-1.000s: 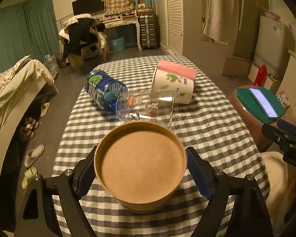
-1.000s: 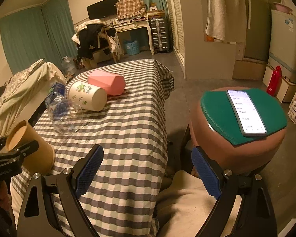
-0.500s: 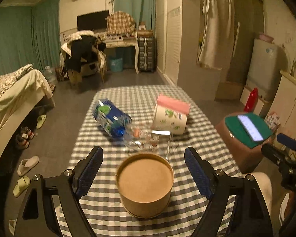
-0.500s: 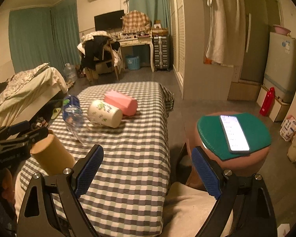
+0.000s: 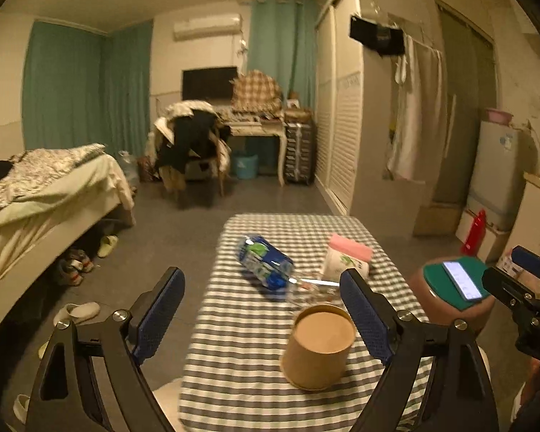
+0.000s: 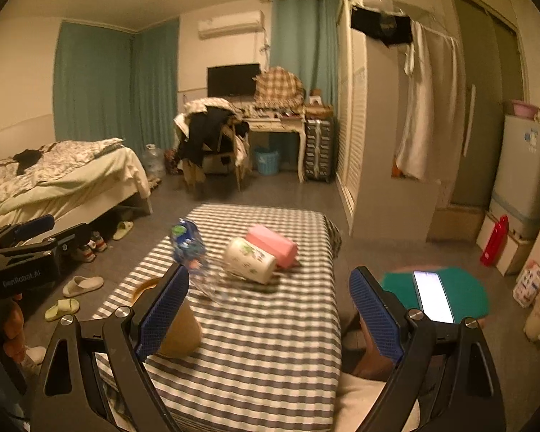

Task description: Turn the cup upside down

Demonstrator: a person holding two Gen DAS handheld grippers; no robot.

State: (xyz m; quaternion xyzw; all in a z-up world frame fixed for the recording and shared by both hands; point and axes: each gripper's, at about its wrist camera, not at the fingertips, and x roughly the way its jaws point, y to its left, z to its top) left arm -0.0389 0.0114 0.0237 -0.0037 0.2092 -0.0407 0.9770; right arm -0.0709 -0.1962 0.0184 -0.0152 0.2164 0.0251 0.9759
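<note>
The left tool (image 5: 262, 315) fills the bottom of the left wrist view with its two blue-padded fingers (image 5: 160, 309) spread wide and nothing between them. Its right finger stands just left of the frame's lower right quarter, and the brown paper cup (image 5: 318, 347) sits beside it in the lower middle of the frame, apart from both pads. The cup stands on the checked table (image 5: 241, 327) mouth down, its flat bottom facing up and its wide rim on the cloth.

Farther up the frame, near the centre, a blue-labelled plastic bottle (image 5: 264, 261) lies on its side. A clear glass (image 5: 307, 288) lies blurred just below and right of it. Right of that lies a white printed cup (image 5: 343, 264) touching a pink box (image 5: 349, 246). At the right edge a phone (image 5: 462, 280) lies on a green mat atop a round stool.

The right tool (image 6: 270, 311) occupies the bottom of the right wrist view, its fingers (image 6: 163, 309) likewise held wide apart and empty. Its left finger partly covers the paper cup (image 6: 180, 334) at lower left of the frame, where the cup widens toward the table (image 6: 270, 342). The bottle (image 6: 187, 243) and white cup (image 6: 250, 261) lie above, at mid-frame.
</note>
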